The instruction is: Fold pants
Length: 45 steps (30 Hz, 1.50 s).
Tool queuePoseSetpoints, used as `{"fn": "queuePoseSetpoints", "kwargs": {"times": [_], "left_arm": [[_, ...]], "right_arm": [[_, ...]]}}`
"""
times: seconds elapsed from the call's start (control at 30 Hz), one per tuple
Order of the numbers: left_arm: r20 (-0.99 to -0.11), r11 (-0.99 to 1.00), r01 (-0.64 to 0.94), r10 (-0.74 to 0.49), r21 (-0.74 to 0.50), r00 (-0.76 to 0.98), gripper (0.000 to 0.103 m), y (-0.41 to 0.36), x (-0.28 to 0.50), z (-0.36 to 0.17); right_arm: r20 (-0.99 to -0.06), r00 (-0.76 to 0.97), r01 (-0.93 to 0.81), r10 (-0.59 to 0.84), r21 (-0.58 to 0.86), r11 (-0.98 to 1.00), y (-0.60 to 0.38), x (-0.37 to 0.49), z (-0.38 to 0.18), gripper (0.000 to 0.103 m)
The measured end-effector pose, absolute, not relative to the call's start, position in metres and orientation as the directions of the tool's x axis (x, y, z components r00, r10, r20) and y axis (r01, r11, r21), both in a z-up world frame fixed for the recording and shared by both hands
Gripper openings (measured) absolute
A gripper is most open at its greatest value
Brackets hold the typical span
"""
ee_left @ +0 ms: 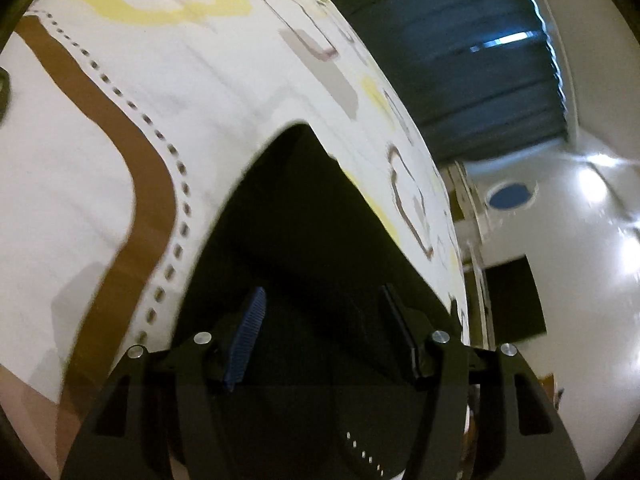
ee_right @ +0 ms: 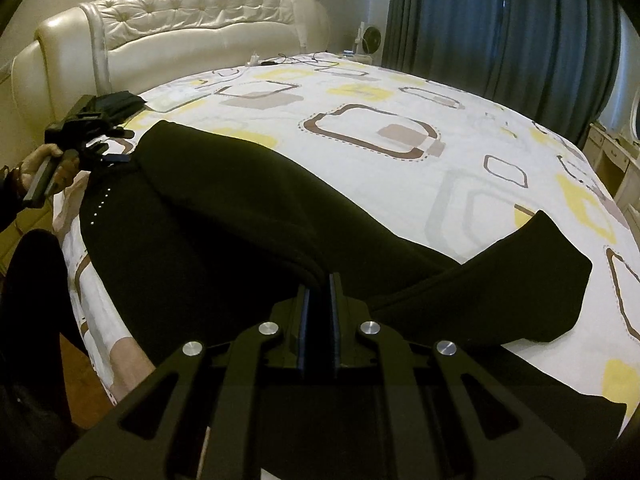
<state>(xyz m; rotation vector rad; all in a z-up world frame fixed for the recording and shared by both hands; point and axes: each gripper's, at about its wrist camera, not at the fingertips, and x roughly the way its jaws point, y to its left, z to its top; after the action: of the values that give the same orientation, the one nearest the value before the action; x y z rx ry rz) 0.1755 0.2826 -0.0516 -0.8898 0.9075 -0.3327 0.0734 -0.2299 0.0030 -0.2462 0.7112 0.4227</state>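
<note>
With the black pants [ee_right: 240, 224] spread on the patterned bed [ee_right: 400, 92], the right gripper [ee_right: 319, 300] pinches a fabric edge while the left gripper [ee_left: 324, 332] hovers wide apart over the waist; better to draw the cloth taut before folding

Left gripper [ee_left: 320, 340] jaws apart, right gripper [ee_right: 319, 320] clamped.
</note>
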Motion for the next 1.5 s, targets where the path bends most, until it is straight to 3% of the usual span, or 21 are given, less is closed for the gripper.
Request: {"fn": "queuePoseSetpoints", "kwargs": {"times": [0.37, 0.5, 0.73, 1.13, 1.5], "left_arm": [[-0.547, 0.591, -0.158, -0.567, -0.791, 0.616, 0.057, 0.281, 0.192, -0.054], [-0.611, 0.633, -0.211, -0.523, -0.745, 0.594, 0.026, 0.28, 0.191, -0.06], [-0.588, 0.582, -0.238, -0.537, -0.777, 0.606, 0.011, 0.283, 0.187, -0.064], [-0.482, 0.535, -0.167, -0.528, -0.828, 0.699, 0.01, 0.288, 0.133, -0.019], [-0.508, 0.528, -0.208, -0.524, -0.824, 0.683, 0.01, 0.286, 0.077, -0.033]], "right_arm": [[-0.668, 0.677, -0.449, 0.309, -0.042, 0.893, -0.231, 0.072, 0.001, 0.01], [-0.666, 0.676, -0.448, 0.314, -0.034, 0.894, -0.231, 0.071, 0.001, 0.01], [-0.663, 0.681, -0.444, 0.312, -0.035, 0.895, -0.231, 0.071, 0.001, 0.01], [-0.621, 0.734, -0.42, 0.274, -0.1, 0.902, -0.233, 0.039, 0.015, 0.011], [-0.653, 0.719, -0.412, 0.238, -0.124, 0.903, -0.232, -0.008, 0.006, 0.011]]}}
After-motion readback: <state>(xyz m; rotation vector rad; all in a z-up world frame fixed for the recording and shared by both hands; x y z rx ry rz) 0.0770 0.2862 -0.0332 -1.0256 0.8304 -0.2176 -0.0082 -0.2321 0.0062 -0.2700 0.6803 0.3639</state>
